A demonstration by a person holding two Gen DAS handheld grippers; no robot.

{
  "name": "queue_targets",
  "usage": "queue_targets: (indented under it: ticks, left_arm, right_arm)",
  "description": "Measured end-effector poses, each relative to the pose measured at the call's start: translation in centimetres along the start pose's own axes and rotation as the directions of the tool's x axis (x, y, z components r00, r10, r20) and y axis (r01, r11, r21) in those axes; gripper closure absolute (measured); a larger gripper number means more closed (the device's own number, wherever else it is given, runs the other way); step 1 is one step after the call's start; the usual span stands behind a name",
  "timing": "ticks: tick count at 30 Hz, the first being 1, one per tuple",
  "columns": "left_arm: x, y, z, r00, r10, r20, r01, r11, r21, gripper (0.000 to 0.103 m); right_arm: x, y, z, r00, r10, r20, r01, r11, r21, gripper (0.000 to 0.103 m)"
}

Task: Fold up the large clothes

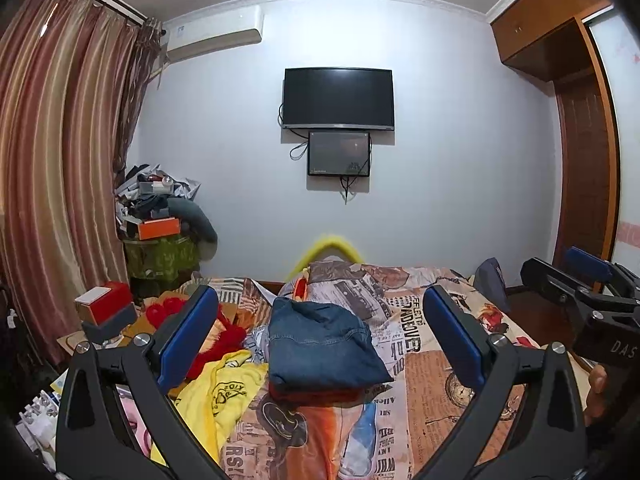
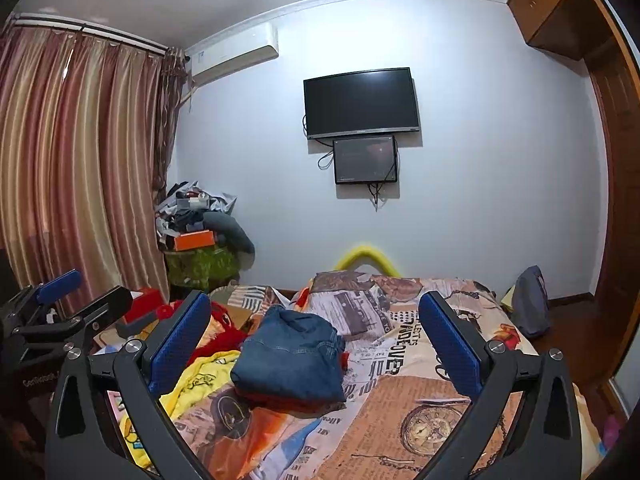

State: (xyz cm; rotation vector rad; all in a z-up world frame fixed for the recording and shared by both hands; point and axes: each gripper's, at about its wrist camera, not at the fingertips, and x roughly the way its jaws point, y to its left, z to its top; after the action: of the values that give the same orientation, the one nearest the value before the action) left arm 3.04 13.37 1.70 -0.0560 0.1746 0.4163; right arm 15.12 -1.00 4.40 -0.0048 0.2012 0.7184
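Currently listed:
Left gripper (image 1: 320, 340): jaws spread wide, nothing between the pads.
Right gripper (image 2: 316, 344): jaws spread wide, empty.
Folded denim garment (image 1: 324, 350): lies on a red garment (image 1: 316, 394) on the printed bedspread (image 1: 432, 372).
Yellow shirt (image 1: 224, 396): crumpled, just left of the stack.

I see both grippers alike. Left gripper (image 1: 320, 332): matte black angular arms, triangular cut-outs, silver round screws at the pivots, blue textured pads (image 1: 188, 336). Right gripper (image 2: 316, 344): same build; its body carries white lettering, "DAS" readable from the left wrist view.
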Motion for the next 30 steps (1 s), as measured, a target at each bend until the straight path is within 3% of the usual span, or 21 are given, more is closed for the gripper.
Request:
queue_targets:
  ticks: [30]
  left_arm:
    - [0.69, 0.18, -0.56, 0.999, -0.010, -0.041, 0.009, 1.000, -0.021, 0.000]
  right_arm:
    - [0.42, -0.32, 0.31, 0.999, 0.008, -0.039, -0.008, 1.000, 0.022, 0.000]
